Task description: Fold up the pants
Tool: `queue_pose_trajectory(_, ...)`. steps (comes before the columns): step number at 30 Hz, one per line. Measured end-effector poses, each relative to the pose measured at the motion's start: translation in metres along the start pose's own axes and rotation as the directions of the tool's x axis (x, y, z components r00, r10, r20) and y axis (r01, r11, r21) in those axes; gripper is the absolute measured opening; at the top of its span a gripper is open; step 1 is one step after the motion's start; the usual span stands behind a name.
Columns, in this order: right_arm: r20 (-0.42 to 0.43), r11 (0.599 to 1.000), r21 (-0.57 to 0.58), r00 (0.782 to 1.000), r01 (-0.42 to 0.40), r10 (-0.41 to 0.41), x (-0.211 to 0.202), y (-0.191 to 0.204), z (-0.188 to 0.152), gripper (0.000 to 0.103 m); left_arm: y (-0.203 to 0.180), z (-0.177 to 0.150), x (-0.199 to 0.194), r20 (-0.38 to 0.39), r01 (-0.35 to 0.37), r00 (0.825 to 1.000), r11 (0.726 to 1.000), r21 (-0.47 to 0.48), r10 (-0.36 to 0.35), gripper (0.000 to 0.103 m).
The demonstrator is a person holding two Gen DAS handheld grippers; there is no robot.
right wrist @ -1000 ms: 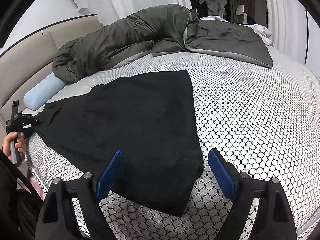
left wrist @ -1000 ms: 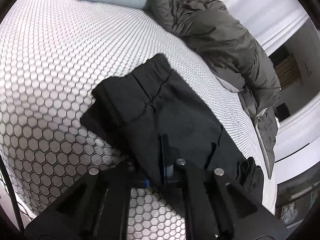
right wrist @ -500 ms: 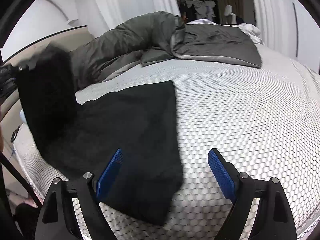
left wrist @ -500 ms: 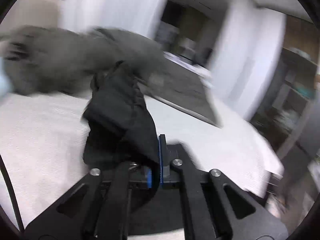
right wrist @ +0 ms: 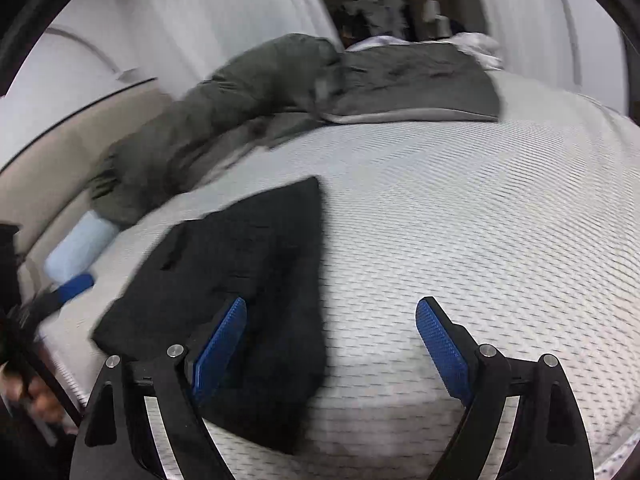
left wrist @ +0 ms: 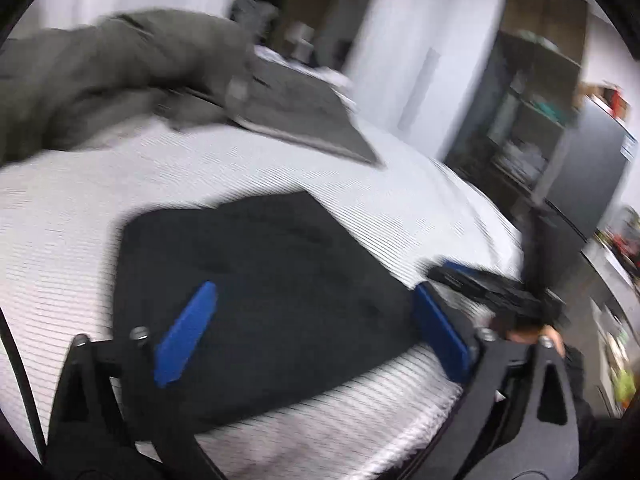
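The black pants lie folded over in a compact dark slab on the white honeycomb-patterned bed. They also show in the right wrist view, near the bed's front edge. My left gripper is open and empty, hovering just above the near part of the pants. My right gripper is open and empty, with its left fingertip over the pants' near right edge. The right gripper also shows in the left wrist view, at the bed's right edge. Both views are motion-blurred.
A rumpled dark grey duvet lies across the far side of the bed. A light blue bolster pillow sits at the left by the headboard. Dark shelving stands beyond the bed.
My left gripper carried the pants' end up and over onto the rest, then opened and let go. The pants now lie folded shorter. My right gripper stayed open and shifted slightly.
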State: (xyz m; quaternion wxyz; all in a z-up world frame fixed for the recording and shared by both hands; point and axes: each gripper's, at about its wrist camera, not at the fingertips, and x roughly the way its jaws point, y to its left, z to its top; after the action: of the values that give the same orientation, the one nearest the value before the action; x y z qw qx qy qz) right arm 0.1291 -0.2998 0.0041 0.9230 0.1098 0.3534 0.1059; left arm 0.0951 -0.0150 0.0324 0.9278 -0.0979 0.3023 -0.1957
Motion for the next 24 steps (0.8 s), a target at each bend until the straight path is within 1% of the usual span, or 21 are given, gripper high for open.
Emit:
queue_pose_trajectory(1,0.000,0.998,-0.003,0.998,-0.057,0.057,0.001,0.006,0.001,0.088,0.015,0.002,0.000,0.018,-0.053,0.998,0.998,-0.027,0.054,0.101)
queue_pose_trajectory(2,-0.009,0.992,0.011,0.992,-0.126,0.126,0.003,0.012,0.002,0.088,0.030,0.002,0.002,0.025,-0.092,0.995,0.995,-0.048,0.093,0.101)
queue_pose_trajectory(3,-0.020,0.985,0.029,0.985,-0.170,0.170,0.007,0.015,0.003,0.086,0.050,0.001,0.006,0.024,-0.137,0.990,0.987,-0.085,0.140,0.101)
queue_pose_trajectory(4,-0.032,0.978,0.049,0.978,-0.204,0.206,0.011,0.016,0.003,0.081,0.064,-0.001,0.009,0.013,-0.169,0.985,0.980,-0.107,0.171,0.100)
queue_pose_trajectory(5,-0.053,0.967,0.076,0.967,-0.245,0.249,0.018,0.019,0.004,0.080,0.076,-0.004,0.014,-0.007,-0.203,0.979,0.971,-0.127,0.204,0.099)
queue_pose_trajectory(6,-0.079,0.963,0.090,0.962,-0.255,0.263,0.025,0.021,0.003,0.080,0.092,-0.007,0.019,-0.038,-0.235,0.972,0.958,-0.162,0.232,0.098)
queue_pose_trajectory(7,-0.112,0.964,0.096,0.960,-0.247,0.257,0.033,0.024,0.002,0.080,0.101,-0.006,0.021,-0.058,-0.243,0.970,0.953,-0.181,0.236,0.098)
queue_pose_trajectory(9,-0.195,0.973,0.117,0.956,-0.200,0.220,0.054,0.024,-0.004,0.079,0.115,-0.012,0.024,-0.078,-0.261,0.965,0.945,-0.196,0.250,0.098)
queue_pose_trajectory(10,-0.222,0.974,0.130,0.952,-0.185,0.211,0.062,0.023,-0.007,0.073,0.118,-0.013,0.024,-0.080,-0.273,0.962,0.943,-0.190,0.263,0.098)
queue_pose_trajectory(11,-0.231,0.976,0.142,0.954,-0.163,0.193,0.066,0.021,-0.009,0.060,0.121,-0.018,0.021,-0.083,-0.282,0.959,0.942,-0.183,0.271,0.098)
queue_pose_trajectory(12,-0.226,0.976,0.148,0.955,-0.162,0.193,0.066,0.020,-0.008,0.052,0.124,-0.020,0.021,-0.088,-0.283,0.959,0.943,-0.176,0.271,0.098)
queue_pose_trajectory(13,-0.211,0.968,0.167,0.952,-0.189,0.223,0.064,0.019,-0.007,0.030,0.126,-0.021,0.020,-0.089,-0.277,0.960,0.946,-0.167,0.265,0.098)
queue_pose_trajectory(14,-0.186,0.952,0.200,0.945,-0.233,0.270,0.059,0.017,-0.004,0.022,0.126,-0.022,0.018,-0.084,-0.275,0.961,0.948,-0.160,0.265,0.098)
queue_pose_trajectory(15,-0.160,0.950,0.194,0.947,-0.246,0.278,0.052,0.018,-0.003,0.016,0.124,-0.023,0.017,-0.073,-0.276,0.961,0.949,-0.152,0.268,0.098)
queue_pose_trajectory(17,-0.098,0.949,0.154,0.952,-0.275,0.291,0.033,0.026,0.001,0.015,0.122,-0.024,0.014,-0.059,-0.280,0.960,0.950,-0.141,0.274,0.098)
queue_pose_trajectory(19,-0.077,0.959,0.095,0.959,-0.266,0.274,0.021,0.035,0.004,0.015,0.117,-0.025,0.005,-0.058,-0.270,0.963,0.953,-0.137,0.265,0.098)
queue_pose_trajectory(20,-0.088,0.972,0.055,0.968,-0.230,0.235,0.018,0.040,0.002,0.015,0.113,-0.026,0.006,-0.062,-0.270,0.963,0.955,-0.126,0.264,0.098)
queue_pose_trajectory(21,-0.107,0.984,0.023,0.978,-0.175,0.177,0.022,0.044,0.002,0.015,0.106,-0.026,0.006,-0.068,-0.278,0.960,0.955,-0.106,0.272,0.098)
queue_pose_trajectory(22,-0.139,0.995,-0.021,0.986,-0.095,0.091,0.028,0.046,-0.002,0.018,0.101,-0.026,0.009,-0.075,-0.292,0.955,0.953,-0.081,0.286,0.098)
queue_pose_trajectory(23,-0.179,0.997,-0.071,0.984,0.001,-0.013,0.037,0.047,-0.008,0.028,0.096,-0.027,0.012,-0.080,-0.309,0.949,0.950,-0.052,0.304,0.098)
queue_pose_trajectory(24,-0.183,0.995,-0.093,0.981,0.040,-0.056,0.040,0.047,-0.011,0.031,0.089,-0.029,0.014,-0.082,-0.331,0.941,0.944,-0.009,0.329,0.098)
